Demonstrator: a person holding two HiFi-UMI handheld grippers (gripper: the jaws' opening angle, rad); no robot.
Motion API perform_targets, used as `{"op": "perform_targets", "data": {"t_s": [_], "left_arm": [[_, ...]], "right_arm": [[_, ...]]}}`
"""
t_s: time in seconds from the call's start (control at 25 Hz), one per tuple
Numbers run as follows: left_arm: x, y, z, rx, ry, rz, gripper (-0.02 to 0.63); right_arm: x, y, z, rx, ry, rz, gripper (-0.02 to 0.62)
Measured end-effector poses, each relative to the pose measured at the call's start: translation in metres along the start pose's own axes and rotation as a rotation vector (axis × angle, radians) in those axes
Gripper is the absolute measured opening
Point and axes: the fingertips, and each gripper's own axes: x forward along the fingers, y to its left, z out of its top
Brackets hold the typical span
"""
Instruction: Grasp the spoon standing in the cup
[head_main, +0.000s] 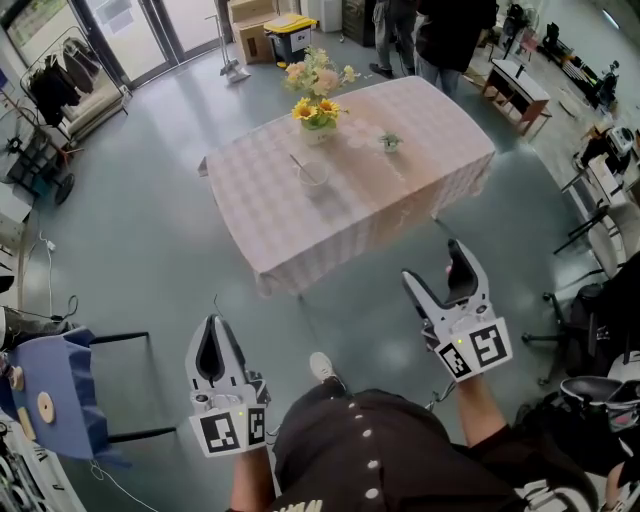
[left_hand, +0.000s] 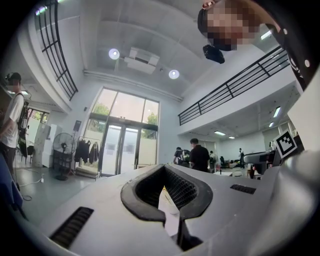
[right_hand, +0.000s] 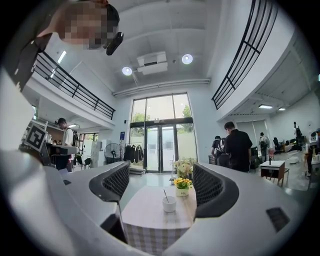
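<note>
Room: big hall, grey floor (head_main: 140, 240), glass doors (right_hand: 161, 142) at far end, railed gallery above; people standing beyond bench.
Bench: (head_main: 380, 205) checked cloth, out on open floor, well ahead of both claws.
Cup: (head_main: 314, 176) white, approx. mid-bench, on near side of flowers.
Spoon: (head_main: 297, 163) stands in cup, handle leaning up-left in head view; nothing touching it.
Flowers: (head_main: 318, 100) yellow + pale bunch in vase, by far edge of bench, just behind cup.
L claw: (head_main: 213, 322) clenched, tips together, nothing gripped; held low at person's left, well apart from bench.
R claw: (head_main: 435, 262) released, jaws wide apart, empty; in right gripper view cup & spoon show between jaws but far off.
Chair: (head_main: 60, 395) blue, on floor at far left.
</note>
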Motion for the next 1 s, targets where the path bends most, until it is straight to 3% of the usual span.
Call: {"op": "perform_targets", "data": {"t_s": [0.36,0.64,1.0], "left_arm": [[0.047,0.037,0.000,-0.003,-0.019,-0.054,0.017],[0.075,0.052,-0.019,-0.032,0.009,-0.064,0.017],[0.137,0.059,-0.034,-0.033,0.033,-0.035,0.017]], "right_arm": [[0.055,0.013,0.003,-0.008,-0.023,-0.030,0.377],[0.084,0.009,-0.014,0.003,0.014,-0.041,0.377],[0.150,-0.016,-0.030,0.014,0.030,0.032,0.377]]}}
